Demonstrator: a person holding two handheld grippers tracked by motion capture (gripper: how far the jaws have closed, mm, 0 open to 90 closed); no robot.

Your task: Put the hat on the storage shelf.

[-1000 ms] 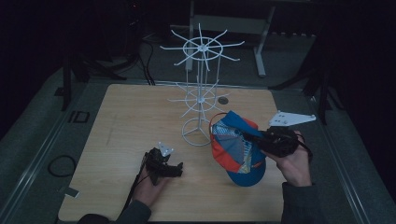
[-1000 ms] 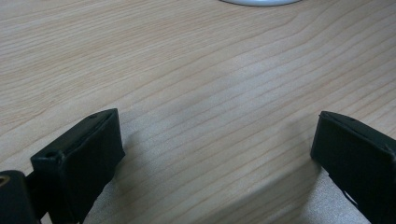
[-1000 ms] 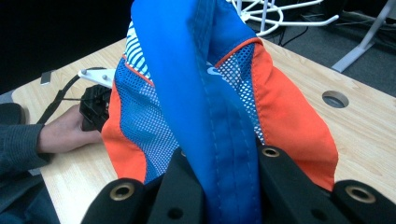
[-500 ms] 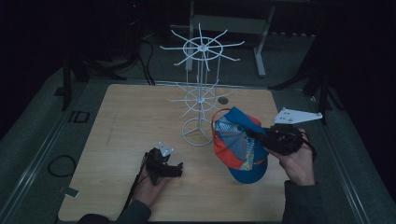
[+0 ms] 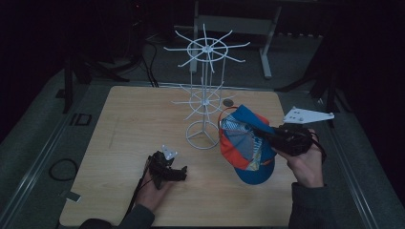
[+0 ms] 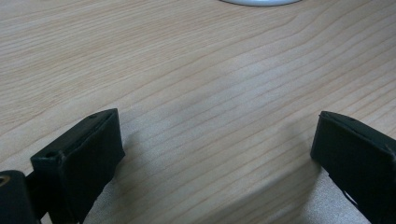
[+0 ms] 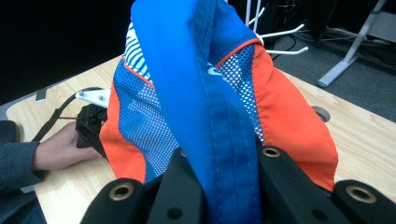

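A blue, orange and white mesh cap (image 5: 246, 143) hangs in the air right of the white wire rack (image 5: 204, 98), held by its blue brim. My right gripper (image 5: 272, 136) is shut on that brim (image 7: 219, 121), whose blue cloth runs up between the two black jaws. The cap's orange and mesh panels (image 7: 289, 112) hang behind the brim. My left gripper (image 5: 177, 174) rests low on the wooden table (image 5: 129, 129) at the front left, open, its fingers (image 6: 81, 158) wide apart over bare wood.
The rack's round base (image 5: 202, 135) stands mid-table, with spoke arms at two heights. A round hole (image 5: 229, 102) sits in the table's far side. Cables (image 5: 59, 169) lie on the floor at left. A table leg (image 5: 267, 47) stands behind.
My right gripper has lifted the cap slightly and tilted it, and the hand has shifted a little right. The left gripper has stayed put.
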